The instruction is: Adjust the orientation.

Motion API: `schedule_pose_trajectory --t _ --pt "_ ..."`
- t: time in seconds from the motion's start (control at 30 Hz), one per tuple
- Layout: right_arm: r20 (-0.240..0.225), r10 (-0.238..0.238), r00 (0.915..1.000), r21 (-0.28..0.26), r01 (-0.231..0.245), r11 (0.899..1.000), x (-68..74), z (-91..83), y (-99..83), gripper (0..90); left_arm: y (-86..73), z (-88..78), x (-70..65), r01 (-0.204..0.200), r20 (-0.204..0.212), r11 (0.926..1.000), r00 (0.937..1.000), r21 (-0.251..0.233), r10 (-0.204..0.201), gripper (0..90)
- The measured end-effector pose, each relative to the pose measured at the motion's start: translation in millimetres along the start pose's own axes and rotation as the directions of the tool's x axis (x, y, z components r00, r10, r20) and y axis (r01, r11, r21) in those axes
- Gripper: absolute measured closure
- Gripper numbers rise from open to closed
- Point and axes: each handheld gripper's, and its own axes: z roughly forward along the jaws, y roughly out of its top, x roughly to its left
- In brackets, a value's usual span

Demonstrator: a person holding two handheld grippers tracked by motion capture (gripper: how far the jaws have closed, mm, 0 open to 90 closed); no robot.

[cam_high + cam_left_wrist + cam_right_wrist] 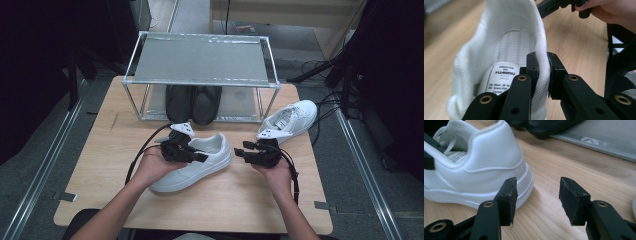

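Note:
A white sneaker (210,165) lies on the wooden table (235,200), toe toward the person. My left gripper (201,157) is shut on it. In the left gripper view the jaws pinch the padded collar wall (542,47) of the sneaker (509,37), one pad inside by the size label and one outside. My right gripper (243,151) hovers just right of the sneaker's heel, open with nothing between its pads. In the right gripper view the gripper (537,192) stands low over the table, with the white heel (494,162) to its left.
A second white sneaker (292,120) lies at the table's right side. A metal-framed rack (200,60) stands at the back, with a pair of black shoes (194,102) on its lower shelf (604,140). Bare wood stretches along the near edge.

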Motion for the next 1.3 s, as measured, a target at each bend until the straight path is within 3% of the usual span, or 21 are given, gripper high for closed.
schedule_pose_trajectory --t 0.27,0.4,0.47,0.57,0.67,0.8,0.97,1.13,1.3 --pt "0.008 0.002 1.0 0.003 -0.002 1.0 1.7 -4.0 -4.8 52.3 -2.4 18.1 0.1 -0.026 -0.002 0.999 0.9997 0.036 0.026 81.2" --pt "0.0 -0.005 1.0 0.001 0.005 1.0 4.3 -3.3 -4.8 55.6 -3.6 16.6 3.2 -0.004 0.003 0.9997 1.0 0.024 0.004 80.2" --pt "-0.009 0.005 0.9999 -0.007 -0.005 1.0 5.6 -3.2 -3.7 55.2 -3.6 14.5 1.5 -0.013 -0.012 0.9996 0.9998 0.025 0.013 77.6" --pt "-0.02 0.005 0.9998 -0.011 -0.005 1.0 8.0 -4.3 -1.9 62.4 -2.9 6.2 -0.8 -0.021 -0.033 0.9998 0.9992 0.003 0.021 73.9" --pt "-0.044 -0.01 0.999 -0.017 0.009 1.0 12.5 -6.1 0.6 75.6 -3.0 -5.9 -1.7 -0.009 -0.036 0.9996 0.9993 -0.026 0.008 72.4" --pt "-0.087 -0.019 0.9961 -0.02 0.017 1.0 20.4 -7.5 7.3 90.0 -6.6 -25.3 -4.0 0.011 -0.039 0.9979 0.9991 -0.064 -0.014 75.7" --pt "-0.119 -0.049 0.9917 -0.014 0.047 0.999 30.9 -3.6 15.1 90.0 -15.8 -36.9 -10.4 0.015 -0.042 0.9976 0.999 -0.068 -0.018 90.0" --pt "-0.15 -0.087 0.9848 -0.014 0.086 0.996 40.2 2.5 21.7 90.0 -30.7 -36.5 -18.3 0.042 -0.052 0.9985 0.9977 -0.036 -0.044 90.0" --pt "-0.183 -0.105 0.9775 0.022 0.111 0.994 45.6 19.7 25.5 90.0 -47.7 -29.4 -22.0 0.076 -0.069 0.997 0.9947 -0.014 -0.077 90.0"
